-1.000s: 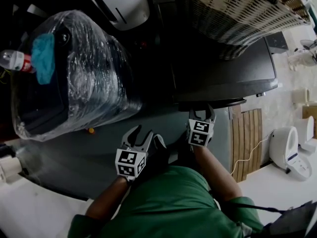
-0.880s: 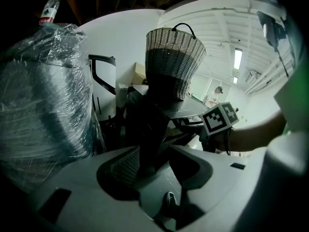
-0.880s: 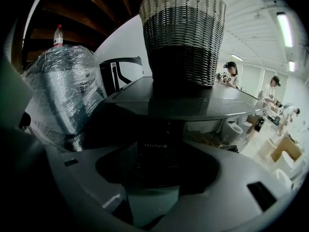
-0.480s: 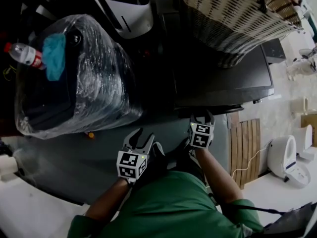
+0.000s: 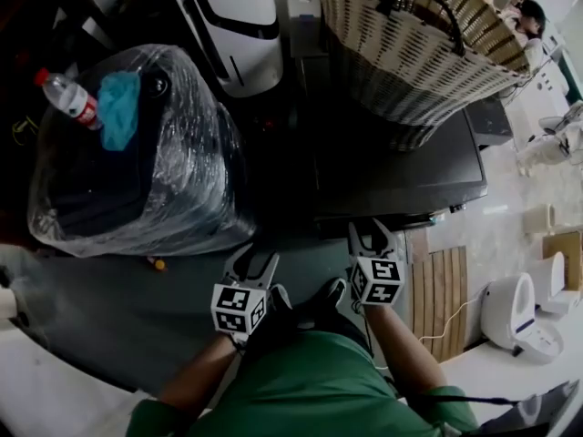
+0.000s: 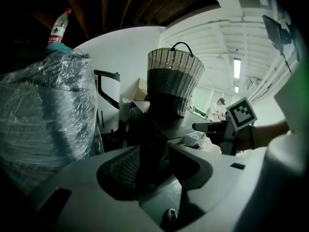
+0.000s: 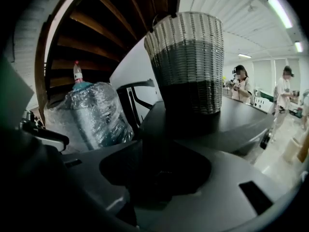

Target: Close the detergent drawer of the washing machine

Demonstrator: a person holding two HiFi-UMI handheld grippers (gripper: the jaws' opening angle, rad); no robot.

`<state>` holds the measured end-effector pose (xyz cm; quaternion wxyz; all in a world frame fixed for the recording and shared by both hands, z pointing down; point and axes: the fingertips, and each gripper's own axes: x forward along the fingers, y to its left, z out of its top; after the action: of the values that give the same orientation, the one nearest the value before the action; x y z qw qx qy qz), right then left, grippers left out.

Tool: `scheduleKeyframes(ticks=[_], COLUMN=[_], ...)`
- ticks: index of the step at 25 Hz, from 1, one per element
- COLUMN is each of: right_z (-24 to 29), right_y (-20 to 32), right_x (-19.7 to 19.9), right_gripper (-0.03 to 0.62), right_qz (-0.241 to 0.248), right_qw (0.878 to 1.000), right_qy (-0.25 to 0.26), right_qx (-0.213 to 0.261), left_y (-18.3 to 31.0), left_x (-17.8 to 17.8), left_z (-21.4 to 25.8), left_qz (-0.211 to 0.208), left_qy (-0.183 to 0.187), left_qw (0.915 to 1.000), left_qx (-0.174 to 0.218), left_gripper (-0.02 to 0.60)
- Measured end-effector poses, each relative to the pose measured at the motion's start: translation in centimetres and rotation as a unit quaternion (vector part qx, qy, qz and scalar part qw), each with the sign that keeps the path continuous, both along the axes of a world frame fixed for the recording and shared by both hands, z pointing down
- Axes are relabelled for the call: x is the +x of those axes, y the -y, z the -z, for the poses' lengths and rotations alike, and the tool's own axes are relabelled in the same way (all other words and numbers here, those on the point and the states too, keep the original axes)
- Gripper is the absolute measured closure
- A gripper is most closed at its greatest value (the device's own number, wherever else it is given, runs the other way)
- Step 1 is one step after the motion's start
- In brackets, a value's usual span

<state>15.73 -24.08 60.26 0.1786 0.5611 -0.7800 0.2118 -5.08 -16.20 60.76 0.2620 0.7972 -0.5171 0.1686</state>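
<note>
While right hand-held gripper [image 5: 372, 234] hovers at front edge of washing machine [image 5: 392, 167], its 2 jaws stand apart, just been narrowing, nothing between them. Left hand-held gripper [image 5: 254, 261] in front of machine, off its left corner, jaws spread, empty. Detergent drawer on machine's dark front face; cannot pick it out. Woven basket [image 5: 410, 53] atop machine. Plastic-wrapped bundle [image 5: 137, 180] left of machine.
</note>
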Motion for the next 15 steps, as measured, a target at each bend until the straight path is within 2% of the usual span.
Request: scheduleKeyframes(ticks=[5,9,15], right_z=[9.1,15.8,24.2], right_y=[0.8,0.6,-0.8], right_x=[-0.6,-0.8,-0.9], right_gripper=[0.421,0.421,0.439], right_qz=[0.041,0.052,0.063], right_qw=[0.994,0.984,0.964], right_qy=[-0.012,-0.008,0.001], right_qx=[0.1,0.169,0.259], left_y=[2.1,3.5,4.9], left_x=[0.3,0.4,0.5], left_z=[5.1,10.9,17.8], left_qz=[0.017,0.028,0.021], left_qy=[-0.021,-0.032,0.002], left_qw=[0.998,0.9916,0.9773], left_qx=[0.057,0.122,0.211], left_gripper=[0.382,0.382,0.382])
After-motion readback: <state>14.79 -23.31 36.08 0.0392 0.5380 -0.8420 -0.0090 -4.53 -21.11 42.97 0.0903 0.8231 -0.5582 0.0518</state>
